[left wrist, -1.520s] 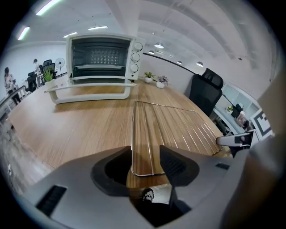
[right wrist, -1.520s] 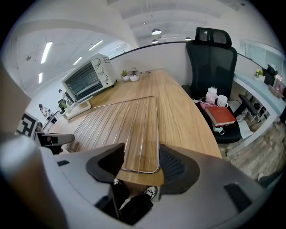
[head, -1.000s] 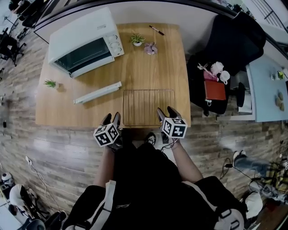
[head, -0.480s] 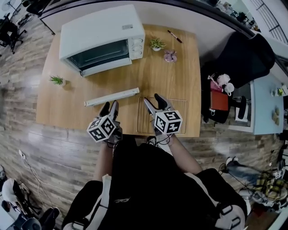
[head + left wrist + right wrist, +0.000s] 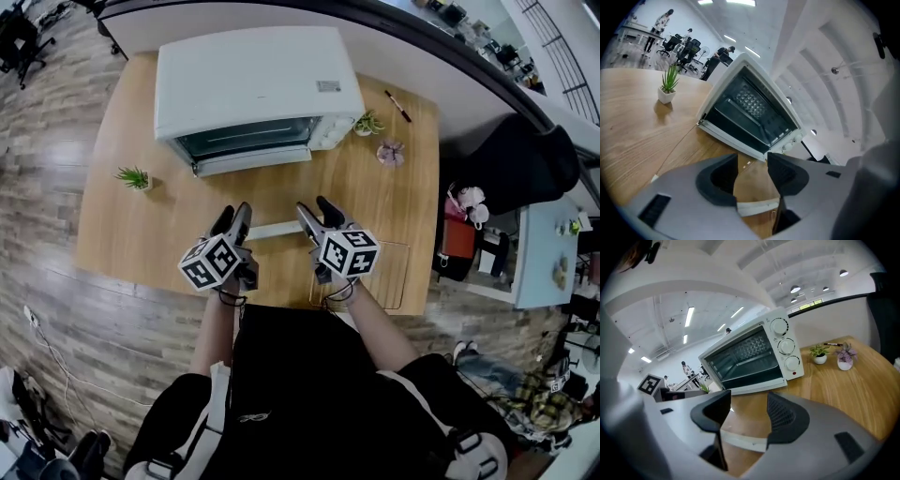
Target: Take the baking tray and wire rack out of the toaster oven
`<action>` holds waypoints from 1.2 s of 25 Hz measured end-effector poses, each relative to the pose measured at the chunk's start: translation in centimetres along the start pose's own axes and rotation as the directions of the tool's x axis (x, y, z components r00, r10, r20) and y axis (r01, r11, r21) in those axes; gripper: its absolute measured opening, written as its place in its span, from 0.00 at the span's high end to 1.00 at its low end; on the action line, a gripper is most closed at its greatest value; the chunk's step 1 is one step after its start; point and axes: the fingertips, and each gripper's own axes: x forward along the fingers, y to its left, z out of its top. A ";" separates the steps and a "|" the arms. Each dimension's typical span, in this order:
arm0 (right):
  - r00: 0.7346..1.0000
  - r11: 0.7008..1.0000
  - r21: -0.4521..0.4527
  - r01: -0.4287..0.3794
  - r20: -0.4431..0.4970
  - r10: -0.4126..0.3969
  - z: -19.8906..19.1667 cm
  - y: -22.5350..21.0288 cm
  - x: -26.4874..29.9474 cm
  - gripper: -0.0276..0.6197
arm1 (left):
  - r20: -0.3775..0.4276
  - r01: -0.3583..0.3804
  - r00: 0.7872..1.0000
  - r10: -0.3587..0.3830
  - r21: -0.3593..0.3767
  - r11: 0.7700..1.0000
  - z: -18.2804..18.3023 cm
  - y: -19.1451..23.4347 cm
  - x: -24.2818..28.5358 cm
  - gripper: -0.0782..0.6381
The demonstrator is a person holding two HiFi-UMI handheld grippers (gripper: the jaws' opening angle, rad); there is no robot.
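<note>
The white toaster oven [image 5: 258, 94] stands at the back of the wooden table [image 5: 122, 234], its dark front facing me. Both gripper views look into its dark inside [image 5: 740, 359]; I cannot tell whether a door covers it. A wire rack [image 5: 389, 277] lies flat at the table's near right, partly hidden by my right hand. A long white strip [image 5: 275, 229] lies on the table between the grippers. My left gripper [image 5: 234, 217] and right gripper [image 5: 316, 210] hover side by side over the table in front of the oven. Both are open, with nothing between the jaws.
A small green plant [image 5: 134, 176] sits left of the oven. Right of the oven are another plant [image 5: 367, 122] and a purple flower pot [image 5: 391, 153], with a pen [image 5: 397, 106] behind them. A black chair [image 5: 516, 159] stands past the table's right edge.
Both grippers have moved from the table's near edge forward and left toward the oven. The right one has left the wire rack. The jaws stay as wide as before.
</note>
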 end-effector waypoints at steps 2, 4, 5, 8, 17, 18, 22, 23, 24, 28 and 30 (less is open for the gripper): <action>1.000 0.999 0.048 0.000 -0.001 0.000 0.6 0.3 2.2 0.57 | 0.005 0.005 1.000 -0.004 -0.025 1.000 1.8 1.2 1.0 0.60; 1.000 0.995 0.100 0.003 0.003 -0.003 1.4 0.3 4.6 0.57 | 0.015 0.005 1.000 -0.005 -0.047 0.999 3.7 2.5 2.3 0.60; 1.000 0.991 0.136 0.004 0.005 -0.005 1.8 0.2 5.8 0.57 | 0.018 0.001 1.000 0.000 -0.056 0.998 4.6 3.3 2.9 0.60; 1.000 0.961 0.276 0.011 0.017 -0.016 2.6 -0.7 8.9 0.57 | 0.026 -0.005 1.000 0.007 -0.088 0.996 6.9 5.3 5.1 0.60; 0.993 0.873 0.485 0.058 0.061 -0.100 5.0 -3.6 14.2 0.58 | 0.028 -0.016 0.999 0.022 -0.198 0.980 10.1 8.5 9.7 0.60; 0.992 0.860 0.506 0.061 0.065 -0.108 5.1 -3.9 14.7 0.58 | 0.029 -0.016 0.999 0.022 -0.210 0.978 10.3 8.7 10.0 0.60; 0.988 0.822 0.564 0.078 0.066 -0.139 5.4 -5.3 16.4 0.59 | 0.037 -0.025 0.999 0.035 -0.245 0.969 10.7 9.6 11.1 0.60; 0.987 0.817 0.571 0.082 0.067 -0.147 5.5 -5.6 16.7 0.59 | 0.035 -0.030 0.999 0.041 -0.251 0.968 10.8 9.8 11.4 0.60; 0.986 0.812 0.577 0.087 0.068 -0.154 5.7 -5.9 16.9 0.61 | 0.033 -0.033 0.999 0.043 -0.257 0.966 10.8 10.0 11.6 0.61; 0.984 0.808 0.583 0.084 0.081 -0.161 6.0 -6.2 17.3 0.75 | 0.035 -0.004 0.999 0.013 -0.248 0.969 11.1 9.8 11.8 0.69; 0.984 0.812 0.578 0.080 0.083 -0.156 5.8 -6.0 17.0 0.75 | 0.026 0.000 1.000 0.006 -0.230 0.973 10.9 9.7 11.4 0.69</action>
